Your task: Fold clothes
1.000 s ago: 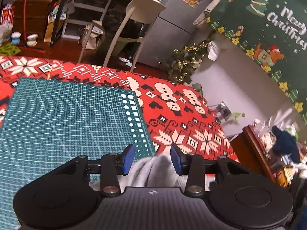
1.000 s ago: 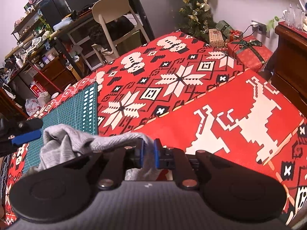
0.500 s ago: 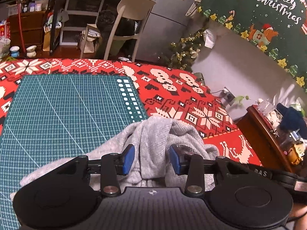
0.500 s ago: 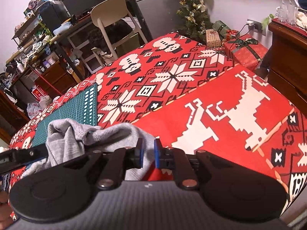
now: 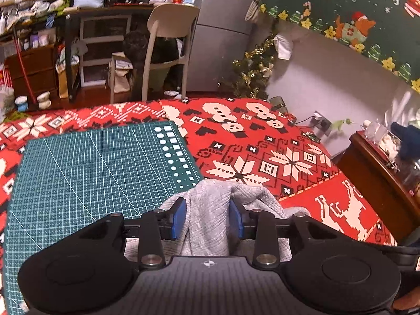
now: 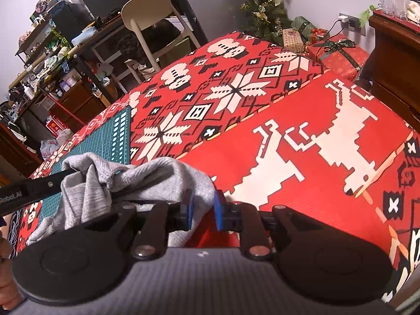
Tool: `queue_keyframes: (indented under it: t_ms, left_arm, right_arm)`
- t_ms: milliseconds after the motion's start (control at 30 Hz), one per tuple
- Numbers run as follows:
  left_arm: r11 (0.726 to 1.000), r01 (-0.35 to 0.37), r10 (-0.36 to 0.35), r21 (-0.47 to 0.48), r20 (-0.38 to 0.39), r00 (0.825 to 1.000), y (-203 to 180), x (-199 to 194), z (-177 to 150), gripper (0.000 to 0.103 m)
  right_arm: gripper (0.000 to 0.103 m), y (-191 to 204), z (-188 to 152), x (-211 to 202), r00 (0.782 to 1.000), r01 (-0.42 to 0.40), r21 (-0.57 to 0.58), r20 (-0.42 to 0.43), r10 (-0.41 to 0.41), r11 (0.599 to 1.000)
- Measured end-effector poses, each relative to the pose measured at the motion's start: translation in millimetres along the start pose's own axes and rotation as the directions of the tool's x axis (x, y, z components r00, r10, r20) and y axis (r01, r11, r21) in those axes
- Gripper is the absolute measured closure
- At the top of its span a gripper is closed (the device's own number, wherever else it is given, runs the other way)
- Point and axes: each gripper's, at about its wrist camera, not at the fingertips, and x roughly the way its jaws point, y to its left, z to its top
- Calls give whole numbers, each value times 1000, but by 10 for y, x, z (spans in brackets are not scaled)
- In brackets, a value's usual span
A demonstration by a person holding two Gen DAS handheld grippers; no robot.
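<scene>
Left wrist view: your left claw [image 5: 206,220] stands spread around a ridge of the grey ribbed garment [image 5: 210,210], bunched at the green cutting mat's [image 5: 92,173] near corner; closing could catch stacked layers.

Right wrist view: your right claw [image 6: 202,211] pinches the garment's edge, barely; tugging may slip it. No containers nearby.

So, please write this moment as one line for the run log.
left gripper: open around grey garment | right gripper: shut on grey garment | garment: bunched, part over green cutting mat
</scene>
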Motion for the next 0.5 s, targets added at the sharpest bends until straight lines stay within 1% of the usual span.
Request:
queue_keyframes:
  t_ms: [100,167,233,300,333,500]
  left_arm:
    - [1000,7,-7,-11,-7,1000,11,23,3,69]
    - [1000,12,-12,-18,-12,1000,19,38,5,76]
    - [1000,17,-17,-25,-16,1000,27,54,7,89]
    - [999,16,-16,-31,-18,1000,36,63,8,95]
    - [999,4,-4,-32,-13,1000,45,58,8,97]
    - [998,-44,46,-53,28,999,166,-80,42,98]
  right_arm:
    - [81,-26,-3,-4,1000,-3,4,2,3,1000]
    - [80,-43,-6,-6,1000,-9,7,4,9,1000]
    - [79,-40,-5,3,1000,-18,6,3,18,1000]
    - [79,-31,-1,5,1000,-28,2,3,28,1000]
    - [79,-33,2,0,1000,-28,2,5,28,1000]
    - [78,-41,13,-29,999,-31,-2,11,31,1000]
